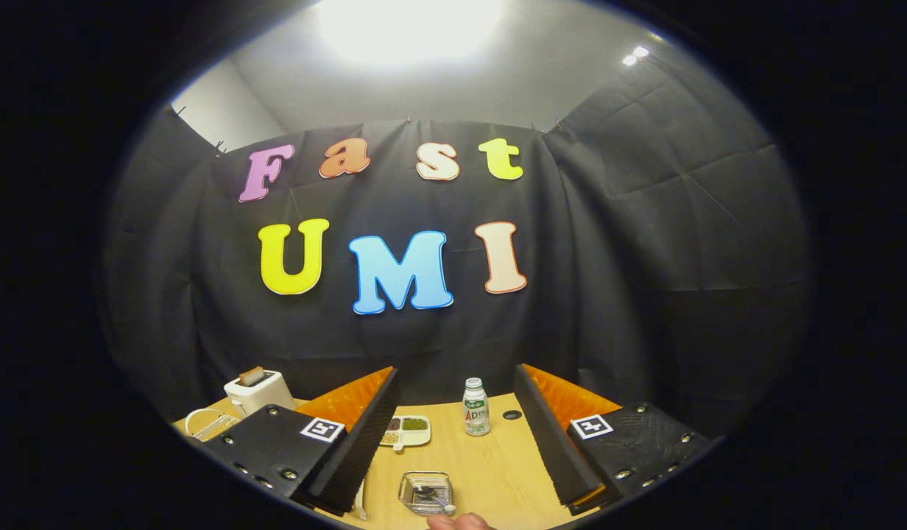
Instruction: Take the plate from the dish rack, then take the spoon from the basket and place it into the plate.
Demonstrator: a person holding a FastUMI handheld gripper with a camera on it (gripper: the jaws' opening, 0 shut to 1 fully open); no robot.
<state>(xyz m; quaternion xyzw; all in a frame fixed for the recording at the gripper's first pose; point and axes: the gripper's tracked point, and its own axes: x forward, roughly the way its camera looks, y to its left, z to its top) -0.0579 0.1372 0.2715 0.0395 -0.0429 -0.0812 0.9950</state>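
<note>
A small wire basket (425, 492) sits on the wooden table (498, 464), low between my fingers. A spoon (433, 497) lies inside it. My gripper (456, 379) is held high above the table and is open, fingers wide apart with nothing between them. A white wire rack (205, 422) stands at the far left beside the left finger. Whether it holds a plate I cannot tell. A thin white curved edge (361, 502) peeks out from under the left finger; it may be a plate rim.
A white toaster (258, 390) with a slice in it stands behind the rack. A white divided dish (406, 431) with green and brown fillings and a small bottle (475, 407) stand further back. Part of a person's hand (457, 522) shows just below the basket.
</note>
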